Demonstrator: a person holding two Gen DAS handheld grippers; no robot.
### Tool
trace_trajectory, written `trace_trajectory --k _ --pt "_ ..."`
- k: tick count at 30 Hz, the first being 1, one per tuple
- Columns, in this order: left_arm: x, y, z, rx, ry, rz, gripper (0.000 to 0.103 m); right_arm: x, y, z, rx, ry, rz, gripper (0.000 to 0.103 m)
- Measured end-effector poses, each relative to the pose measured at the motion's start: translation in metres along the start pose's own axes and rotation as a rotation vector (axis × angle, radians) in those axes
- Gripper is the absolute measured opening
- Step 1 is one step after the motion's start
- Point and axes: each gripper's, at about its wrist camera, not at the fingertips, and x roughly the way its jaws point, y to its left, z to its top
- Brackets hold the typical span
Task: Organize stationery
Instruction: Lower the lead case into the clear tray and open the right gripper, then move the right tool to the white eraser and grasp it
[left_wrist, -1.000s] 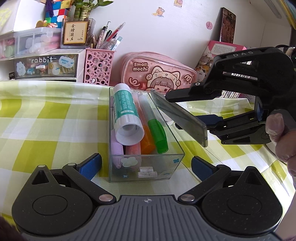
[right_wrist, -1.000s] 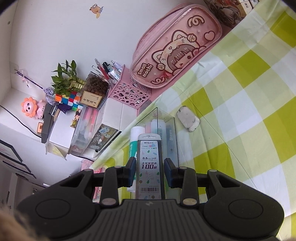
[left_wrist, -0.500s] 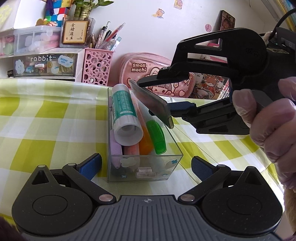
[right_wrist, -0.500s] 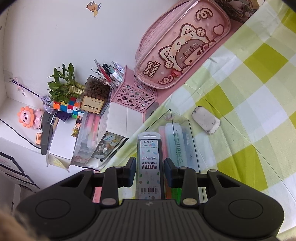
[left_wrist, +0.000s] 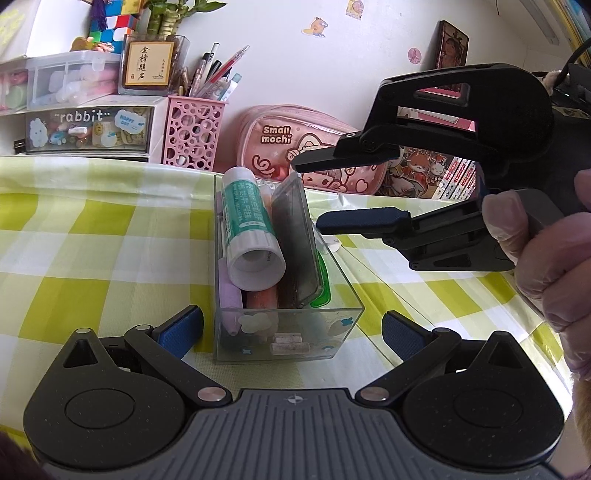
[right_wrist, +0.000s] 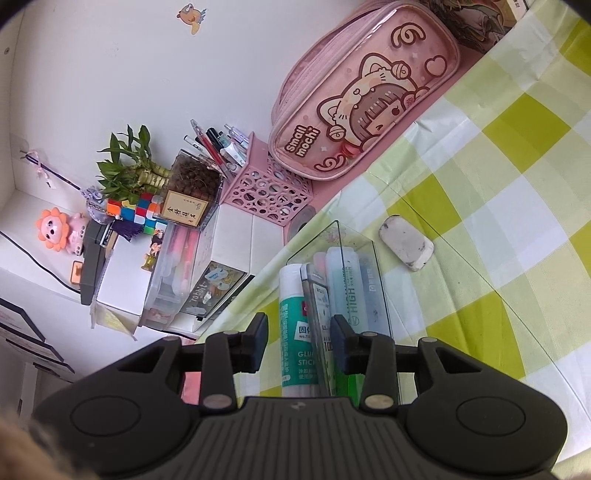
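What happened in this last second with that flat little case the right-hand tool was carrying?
The right gripper carried the lead case leftward over the clear box, lowered it in beside the glue stick, then opened and let go. The case now lies on the markers, free of the fingers. The left gripper stayed open around the box's near end; the eraser stayed on the cloth.

Table (left_wrist: 92, 236) was covered by a green-and-white check cloth. On it stood a clear box (left_wrist: 280, 332), a pink mesh cup (left_wrist: 194, 133), a pink pouch (right_wrist: 365, 96) and a drawer unit (left_wrist: 88, 129); a white eraser (right_wrist: 406, 242), possibly soiled, lay beside the box.
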Motion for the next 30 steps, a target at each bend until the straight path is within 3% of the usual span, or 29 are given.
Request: trace_trajectory --k 8,13,19,24,27,30 --pt "0.005 -0.011 0.001 0.067 0.033 0.05 0.098 -0.031 -0.01 -0.006 -0.079 -0.031 -0.049 0.068" --pt "-0.005 -0.012 0.0 -0.033 0.045 0.06 0.098 -0.058 -0.026 -0.01 -0.124 -0.088 -0.134 0.074" --pt "-0.025 -0.018 -0.002 -0.131 0.108 0.147 0.098 -0.082 -0.041 -0.022 -0.174 -0.077 -0.187 0.084" --pt "-0.034 -0.018 -0.001 -0.176 0.127 0.207 0.098 -0.083 -0.042 -0.035 -0.241 -0.053 -0.233 0.09" --pt "-0.028 -0.023 -0.002 -0.145 0.124 0.229 0.098 -0.073 -0.027 -0.038 -0.389 -0.06 -0.268 0.09" --pt "-0.021 -0.026 -0.003 -0.147 0.094 0.229 0.098 -0.058 -0.023 -0.031 -0.454 -0.049 -0.226 0.09"
